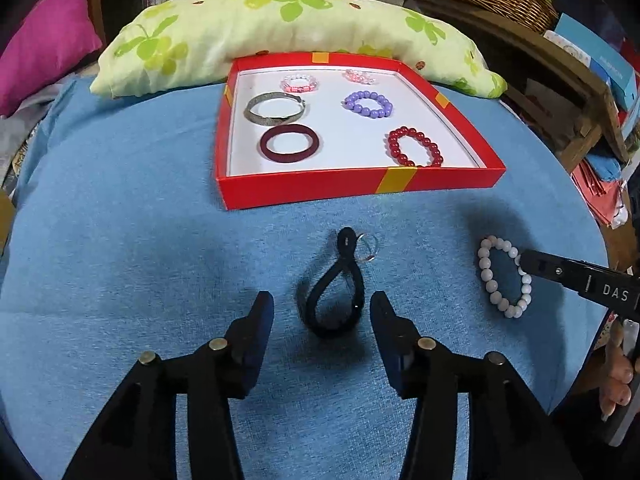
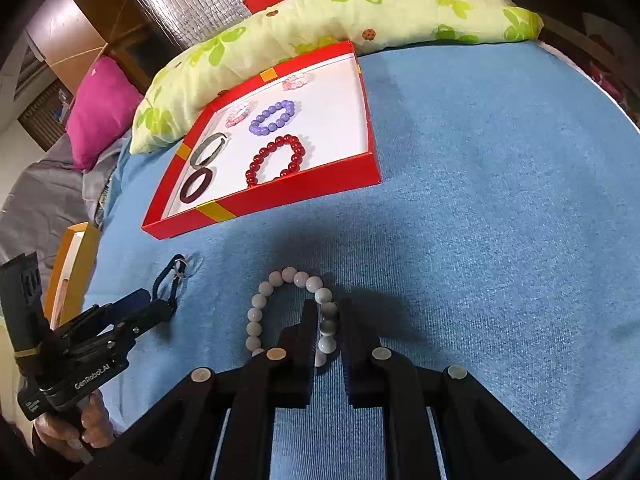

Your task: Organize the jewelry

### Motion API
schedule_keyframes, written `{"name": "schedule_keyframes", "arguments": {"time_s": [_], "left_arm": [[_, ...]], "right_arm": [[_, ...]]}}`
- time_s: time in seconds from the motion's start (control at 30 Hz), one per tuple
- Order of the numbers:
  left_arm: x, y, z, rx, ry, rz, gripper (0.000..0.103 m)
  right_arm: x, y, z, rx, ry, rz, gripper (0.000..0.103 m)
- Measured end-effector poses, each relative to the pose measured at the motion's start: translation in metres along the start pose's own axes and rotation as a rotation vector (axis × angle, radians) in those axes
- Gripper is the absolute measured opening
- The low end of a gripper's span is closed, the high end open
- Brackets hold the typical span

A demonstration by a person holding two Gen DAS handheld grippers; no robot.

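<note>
Black left gripper (image 1: 322, 312) fingers stand apart around a black looped cord (image 1: 334, 296) on the blue cloth (image 1: 140, 240). Right gripper (image 2: 328, 320) fingers clamp the white bead bracelet (image 2: 276, 280), hiding its near beads; the cord's small ring is indistinct.

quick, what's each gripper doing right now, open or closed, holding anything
Left gripper: open around the black band, not gripping.
Right gripper: shut on the white bracelet.
</note>
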State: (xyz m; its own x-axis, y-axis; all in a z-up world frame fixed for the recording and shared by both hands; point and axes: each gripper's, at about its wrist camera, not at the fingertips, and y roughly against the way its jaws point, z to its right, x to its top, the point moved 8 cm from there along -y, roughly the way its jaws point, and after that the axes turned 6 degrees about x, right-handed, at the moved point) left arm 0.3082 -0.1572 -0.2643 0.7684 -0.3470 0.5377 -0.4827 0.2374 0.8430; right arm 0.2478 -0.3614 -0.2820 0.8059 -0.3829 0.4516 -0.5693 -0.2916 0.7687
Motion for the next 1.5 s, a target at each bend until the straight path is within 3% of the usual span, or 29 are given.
{"name": "schedule_keyframes", "arguments": {"time_s": [0.27,0.63,1.5], "left_arm": [[0.000,-0.007,-0.003,0.050,-0.003,-0.005,0.056],[0.001,-0.010,0.002,0.096,-0.034,0.006,0.056],[0.002,-0.014,0.007,0.121,-0.069,0.013,0.056]], "right_arm": [[-0.006,-0.003,-0.003,0.000,0.011,-0.023,0.020],[-0.008,-0.007,-0.008,-0.028,0.080,-0.008,0.022],[-0.011,-0.010,-0.010,-0.051,0.113,-0.006,0.023]]}}
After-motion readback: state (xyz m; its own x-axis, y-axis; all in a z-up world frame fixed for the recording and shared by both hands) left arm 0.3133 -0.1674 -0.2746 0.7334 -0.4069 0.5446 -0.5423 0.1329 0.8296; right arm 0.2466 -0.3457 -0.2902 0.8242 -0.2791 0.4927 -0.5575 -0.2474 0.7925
